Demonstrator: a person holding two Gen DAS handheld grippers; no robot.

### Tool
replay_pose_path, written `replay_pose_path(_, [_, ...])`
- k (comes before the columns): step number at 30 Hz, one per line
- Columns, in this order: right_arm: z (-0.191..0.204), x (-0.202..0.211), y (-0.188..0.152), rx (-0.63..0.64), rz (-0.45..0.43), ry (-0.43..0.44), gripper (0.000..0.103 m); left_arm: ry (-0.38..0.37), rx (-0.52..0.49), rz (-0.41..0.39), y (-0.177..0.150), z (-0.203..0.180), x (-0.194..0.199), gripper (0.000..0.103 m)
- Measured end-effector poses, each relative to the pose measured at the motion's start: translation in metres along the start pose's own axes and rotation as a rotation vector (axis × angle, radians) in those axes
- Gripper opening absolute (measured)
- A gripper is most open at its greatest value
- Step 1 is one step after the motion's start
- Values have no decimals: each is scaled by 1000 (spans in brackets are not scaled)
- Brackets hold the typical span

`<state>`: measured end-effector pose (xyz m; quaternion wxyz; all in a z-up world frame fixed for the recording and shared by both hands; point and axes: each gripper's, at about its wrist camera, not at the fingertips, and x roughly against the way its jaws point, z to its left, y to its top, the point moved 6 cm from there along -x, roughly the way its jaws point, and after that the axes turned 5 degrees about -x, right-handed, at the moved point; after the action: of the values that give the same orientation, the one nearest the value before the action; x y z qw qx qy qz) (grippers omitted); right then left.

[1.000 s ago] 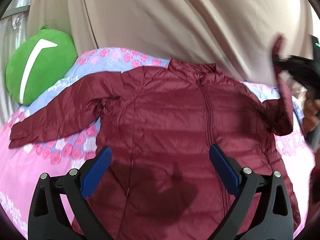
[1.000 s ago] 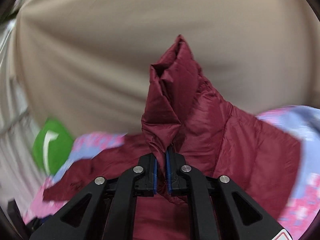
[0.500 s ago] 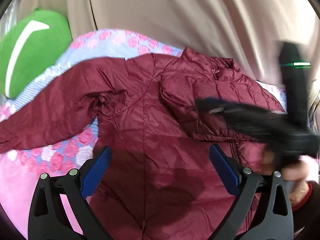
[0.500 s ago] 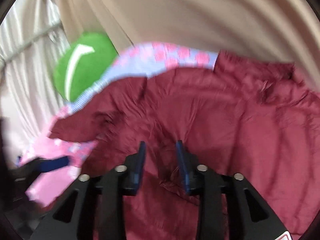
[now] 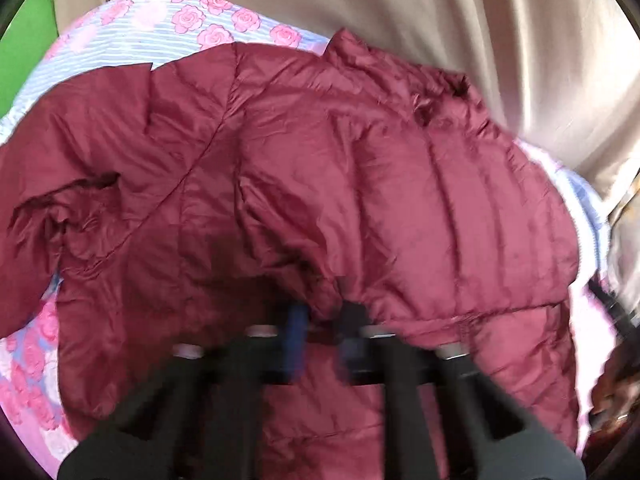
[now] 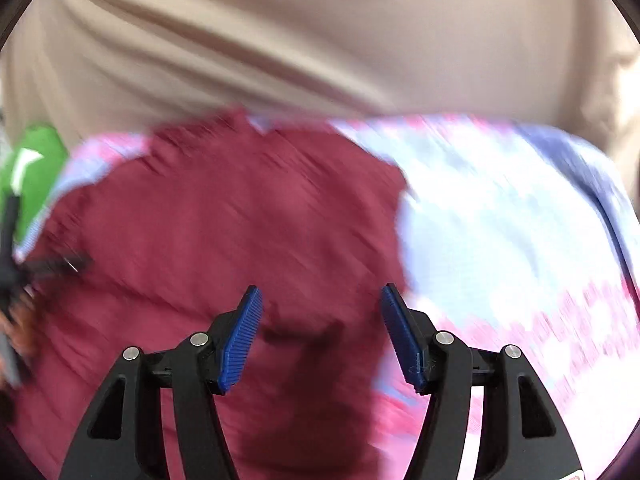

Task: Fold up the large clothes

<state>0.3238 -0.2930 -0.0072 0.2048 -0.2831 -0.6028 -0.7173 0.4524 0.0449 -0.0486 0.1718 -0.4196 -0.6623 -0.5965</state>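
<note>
Jacket (image 5: 360, 184) collar: left view only

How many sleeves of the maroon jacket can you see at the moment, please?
2. One sleeve stretches left over the floral bedding; the other sleeve lies folded across the front of the jacket. Neither is hidden.

Your left claw (image 5: 320, 334) sat low in the middle of its own view, blurred, its blue pads drawn close together with a pinch of the maroon jacket (image 5: 360, 184) between them. Your right claw (image 6: 320, 336) sat at the bottom centre of its view, its jaws opening, the ribbed blue pads (image 6: 240, 340) well apart and nothing gripped between them. A blurred hand (image 6: 16, 320) showed at that view's left edge.
</note>
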Motion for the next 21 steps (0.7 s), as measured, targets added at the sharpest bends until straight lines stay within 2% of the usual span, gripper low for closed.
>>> replay_pose_path(1, [-11, -7, -8, 2, 25, -31, 61, 5, -6, -13, 4, 1, 2, 3])
replay_pose_path(4, [-19, -24, -11, 27, 58, -63, 59, 37, -14, -129, 27, 2, 30, 3])
replay_pose_path(7, [-12, -35, 2, 20, 49, -48, 46, 42, 17, -184, 42, 9, 51, 2])
replay_pose_path(9, [-6, -37, 17, -13, 22, -29, 7, 85, 21, -197, 44, 17, 56, 2])
replay_pose_path(12, [-11, -25, 28, -75, -41, 22, 2, 167, 15, -150, 37, 32, 34, 3])
replay_pose_path(13, [-18, -27, 24, -74, -30, 4, 2, 170, 15, -117, 30, 35, 20, 3])
replay_pose_path(15, [-32, -54, 9, -66, 68, -76, 0, 216, 5, -44, 13, 39, -11, 2])
replay_pose_path(16, [-36, -64, 1, -78, 108, -64, 0, 213, 1, -36, 7, 41, -18, 2])
replay_pose_path(17, [-39, -62, -1, -100, 103, -48, 0, 218, -4, -50, 5, 39, -19, 2])
replay_pose_path(20, [-40, -37, 10, -118, 18, -22, 0, 224, -23, -63, 2, 32, -18, 2])
replay_pose_path(21, [-42, -45, 8, -114, 50, -24, 0, 218, -22, -62, 2, 31, -19, 2])
